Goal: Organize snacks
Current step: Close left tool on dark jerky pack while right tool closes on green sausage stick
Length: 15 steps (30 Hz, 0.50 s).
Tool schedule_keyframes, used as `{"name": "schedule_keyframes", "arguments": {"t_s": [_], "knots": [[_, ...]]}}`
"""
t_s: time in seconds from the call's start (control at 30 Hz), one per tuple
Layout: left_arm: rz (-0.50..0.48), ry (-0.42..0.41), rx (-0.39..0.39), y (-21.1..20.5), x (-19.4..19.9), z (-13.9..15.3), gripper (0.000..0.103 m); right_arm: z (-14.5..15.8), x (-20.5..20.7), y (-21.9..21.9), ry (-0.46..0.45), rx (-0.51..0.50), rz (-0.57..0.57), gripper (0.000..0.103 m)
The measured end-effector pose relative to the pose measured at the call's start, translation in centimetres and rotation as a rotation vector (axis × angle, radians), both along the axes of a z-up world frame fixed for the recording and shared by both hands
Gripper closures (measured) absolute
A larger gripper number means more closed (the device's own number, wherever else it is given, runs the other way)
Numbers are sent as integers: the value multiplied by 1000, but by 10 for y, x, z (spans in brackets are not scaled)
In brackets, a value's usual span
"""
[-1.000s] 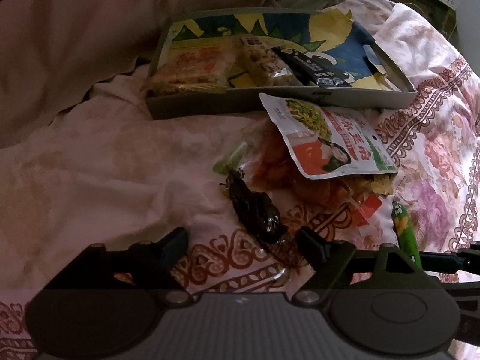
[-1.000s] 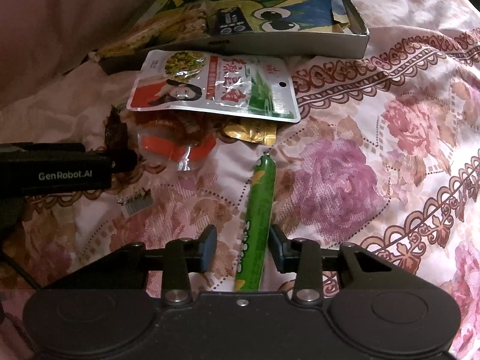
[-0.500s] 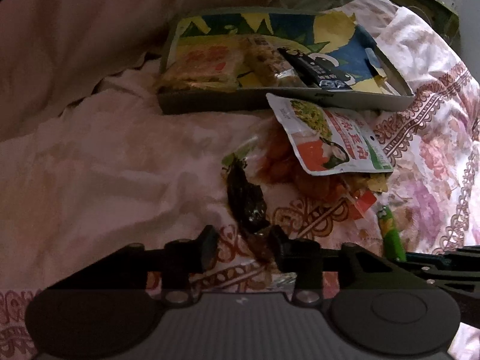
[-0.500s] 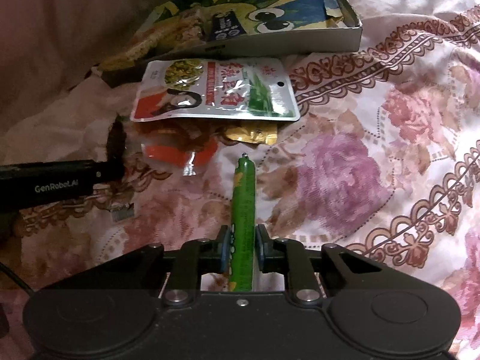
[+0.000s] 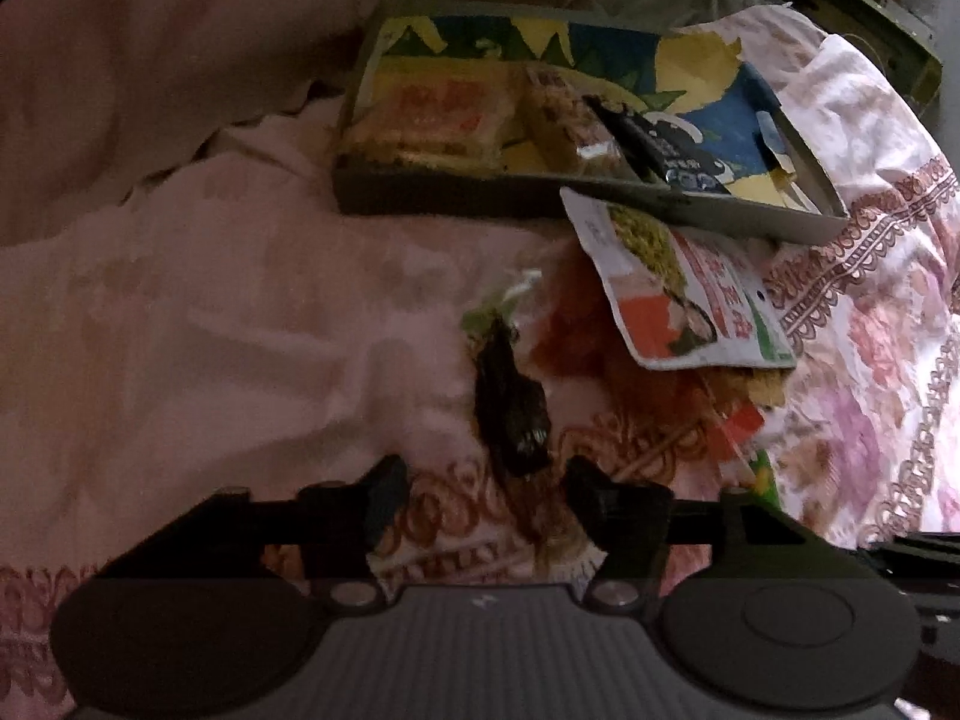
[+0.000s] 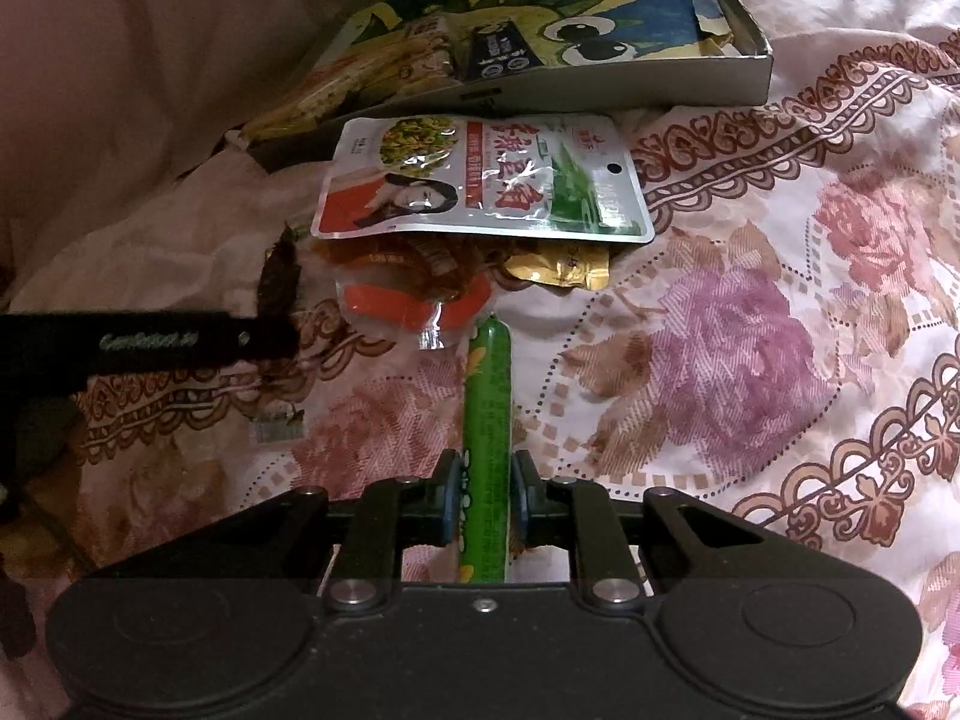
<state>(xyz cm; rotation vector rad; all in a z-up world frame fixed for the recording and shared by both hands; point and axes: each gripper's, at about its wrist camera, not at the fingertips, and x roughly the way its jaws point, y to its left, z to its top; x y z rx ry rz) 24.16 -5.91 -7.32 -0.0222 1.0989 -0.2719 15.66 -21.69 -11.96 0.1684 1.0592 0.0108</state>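
Both grippers pointed steeply down at a bed spread with a floral quilt (image 6: 750, 360). The right gripper (image 6: 485, 501) had its jaws nearly together, pads pressed on either side of a green sausage stick (image 6: 487, 414) that ran forward from between them, its far tip just short of the snack pile. The left gripper (image 5: 486, 483) had its jaws opening, well apart, with the near end of a dark snack packet (image 5: 510, 408) lying between them on the cloth and neither pad on it. Beyond lay a white and red pouch (image 6: 486, 180) on top of an orange wrapper (image 6: 414, 306) and a gold sachet (image 6: 561, 267), just in front of a shallow cardboard tray (image 6: 660, 87) with a cartoon-printed floor, where several wrapped snacks (image 5: 444, 114) already sat at its left end. A plain pink blanket (image 5: 180, 90) rose behind and to the left of the tray.
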Motion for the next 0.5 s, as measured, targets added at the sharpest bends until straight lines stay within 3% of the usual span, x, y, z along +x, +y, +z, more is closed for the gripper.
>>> {"name": "schedule_keyframes", "arguments": {"t_s": [0.1, 0.2, 0.37, 0.5], "knots": [[-18, -24, 23, -6, 2, -4, 25, 0, 2, 2, -18, -17, 12, 83], [-35, -46, 47, -9, 1, -5, 28, -1, 6, 7, -49, -31, 30, 83], [-49, -58, 64, -9, -4, 0, 57, -1, 8, 8, -71, -24, 43, 83], [-64, -50, 62, -9, -13, 5, 65, -2, 8, 9, -54, -21, 43, 74]]}}
